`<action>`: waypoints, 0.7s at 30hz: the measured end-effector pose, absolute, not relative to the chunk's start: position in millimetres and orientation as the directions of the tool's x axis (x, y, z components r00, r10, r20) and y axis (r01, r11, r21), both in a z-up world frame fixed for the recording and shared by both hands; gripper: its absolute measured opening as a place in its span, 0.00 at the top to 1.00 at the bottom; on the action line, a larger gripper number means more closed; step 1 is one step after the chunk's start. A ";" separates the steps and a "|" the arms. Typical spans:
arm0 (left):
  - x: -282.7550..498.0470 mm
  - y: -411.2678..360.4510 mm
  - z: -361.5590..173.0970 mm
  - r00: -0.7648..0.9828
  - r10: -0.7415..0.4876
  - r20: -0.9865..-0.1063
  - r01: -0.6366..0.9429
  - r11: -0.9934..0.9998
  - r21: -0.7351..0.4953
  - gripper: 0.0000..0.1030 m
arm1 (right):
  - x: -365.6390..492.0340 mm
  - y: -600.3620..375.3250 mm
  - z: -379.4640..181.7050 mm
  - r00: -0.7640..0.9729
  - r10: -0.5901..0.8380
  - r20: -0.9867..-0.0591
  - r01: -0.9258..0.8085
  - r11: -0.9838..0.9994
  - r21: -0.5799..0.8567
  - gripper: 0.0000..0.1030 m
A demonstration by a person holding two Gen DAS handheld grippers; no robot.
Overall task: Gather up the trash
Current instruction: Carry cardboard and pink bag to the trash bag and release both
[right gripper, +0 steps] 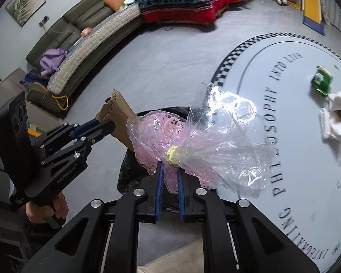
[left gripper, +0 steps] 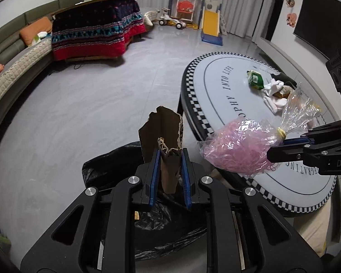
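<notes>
Brown corrugated cardboard scrap (left gripper: 164,143), torn along its top edge, stands upright at the lower centre of the left wrist view, and the left gripper (left gripper: 169,159) has it pinched tight between its blue pads, jaws nearly together. Right behind and under it, the black trash bag (left gripper: 106,170) gapes open on the grey floor.

Over at the right edge of that same frame, the right gripper (left gripper: 275,146) comes in sideways, jaws squeezed almost closed on the neck of a clear plastic bag of pink rubber bands (left gripper: 234,150), just by its yellow tie. The bag hangs over the near rim of the oval table (left gripper: 193,84), with its checkered border.

Switch to the right wrist view: the plastic bag (right gripper: 193,141) fills the centre, crinkled film fanning out to the right, pink bands bunched to the left, the right gripper (right gripper: 169,170) clamped on it below the yellow tie. The left gripper (right gripper: 103,122) reaches in from the left with the cardboard (right gripper: 121,118), a hand (right gripper: 48,209) wrapped round its handle at lower left. The black bag (right gripper: 129,182) shows dark beneath both loads.

Out on the tabletop, upper right: a green wrapper (right gripper: 321,80) and white socks (right gripper: 336,118) lying just beside it.
</notes>
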State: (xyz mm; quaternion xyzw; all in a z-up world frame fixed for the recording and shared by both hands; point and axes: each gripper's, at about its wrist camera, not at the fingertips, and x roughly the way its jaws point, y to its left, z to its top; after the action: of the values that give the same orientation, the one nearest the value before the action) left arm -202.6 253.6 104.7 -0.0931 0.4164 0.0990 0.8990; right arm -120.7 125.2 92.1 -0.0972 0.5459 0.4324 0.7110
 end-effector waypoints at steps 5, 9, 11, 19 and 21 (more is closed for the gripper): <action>-227.0 279.6 92.6 0.601 0.145 -0.786 -0.325 0.943 -0.074 0.83 | -132.4 155.2 73.6 -0.029 0.475 -0.879 -0.745 0.576 0.336 0.87; -241.5 305.4 76.8 0.554 0.162 -0.817 -0.382 0.921 -0.076 0.68 | -137.5 186.9 50.6 -0.127 0.409 -0.904 -0.754 0.553 0.356 0.74; -243.2 313.0 67.6 0.500 0.240 -0.832 -0.441 0.898 -0.006 0.08 | -137.3 196.6 41.0 -0.137 0.366 -0.921 -0.751 0.568 0.337 0.41; -240.3 311.7 53.3 0.495 0.275 -0.824 -0.453 0.891 0.025 0.06 | -137.1 179.8 51.9 -0.081 0.377 -0.923 -0.768 0.567 0.299 0.41; -237.0 305.7 54.9 0.503 0.266 -0.822 -0.442 0.897 0.020 0.06 | -133.9 172.2 53.6 -0.074 0.381 -0.922 -0.762 0.574 0.299 0.41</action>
State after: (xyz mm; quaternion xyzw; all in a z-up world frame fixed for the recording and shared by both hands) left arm -237.0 305.7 54.9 -0.0970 0.4541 0.2056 0.8615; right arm -133.9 172.2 53.6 -0.1613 0.5917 0.4324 0.6610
